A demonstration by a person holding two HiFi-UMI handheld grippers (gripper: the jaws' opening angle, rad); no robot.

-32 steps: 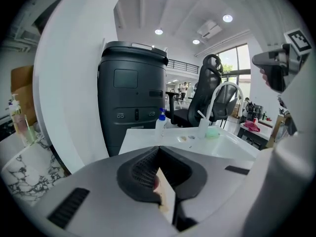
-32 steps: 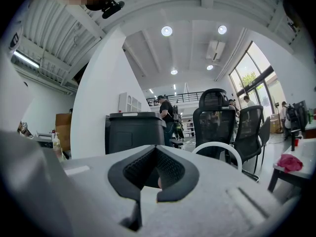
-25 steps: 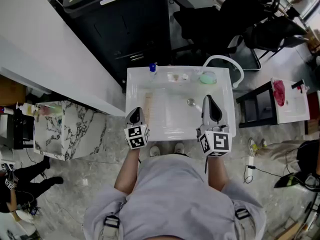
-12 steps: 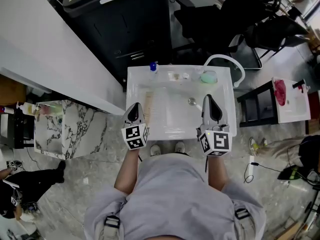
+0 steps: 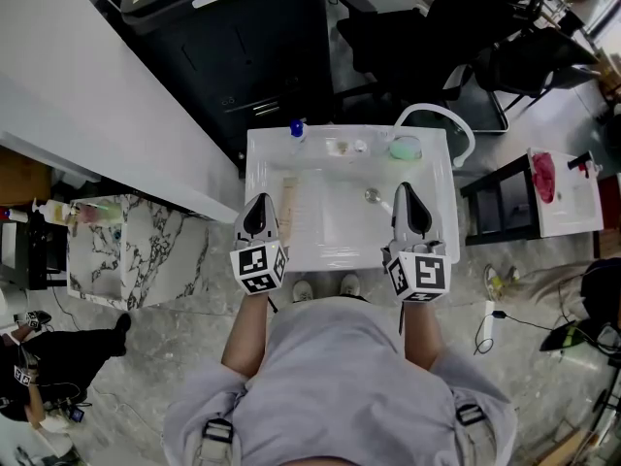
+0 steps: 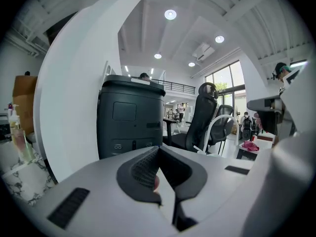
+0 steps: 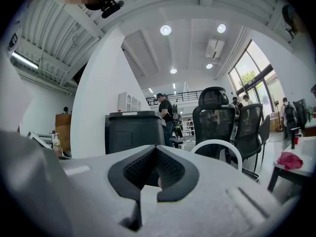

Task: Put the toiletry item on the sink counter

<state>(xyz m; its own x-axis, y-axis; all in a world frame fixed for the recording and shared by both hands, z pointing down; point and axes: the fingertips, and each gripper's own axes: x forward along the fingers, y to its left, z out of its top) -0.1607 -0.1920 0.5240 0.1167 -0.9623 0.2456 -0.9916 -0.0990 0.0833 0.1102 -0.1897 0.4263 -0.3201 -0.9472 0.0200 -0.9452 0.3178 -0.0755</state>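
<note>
In the head view a white sink counter [image 5: 257,149] stands in front of me. On its back ledge are a blue-capped bottle [image 5: 296,134], two small items [image 5: 337,148] and a green dish [image 5: 405,149]. A pale tan long item [image 5: 289,207] lies at the left of the basin. My left gripper [image 5: 259,202] hovers over the counter's left front, shut and holding nothing. My right gripper [image 5: 404,192] is over the right of the basin near the drain [image 5: 371,197], also shut and holding nothing. In the left gripper view the left gripper [image 6: 159,151] has its jaws together. The right gripper [image 7: 157,151] shows the same in its own view.
A white arched faucet [image 5: 461,134] rises at the counter's right back. Behind the sink stands a black bin [image 5: 243,56]. A marble cabinet [image 5: 136,250] with bottles is at the left. At the right are office chairs [image 5: 524,56] and a small table [image 5: 563,197] with a pink cloth.
My left gripper has risen toward the head camera, and its marker cube looks larger and sits lower left. The right gripper has stayed where it was.
</note>
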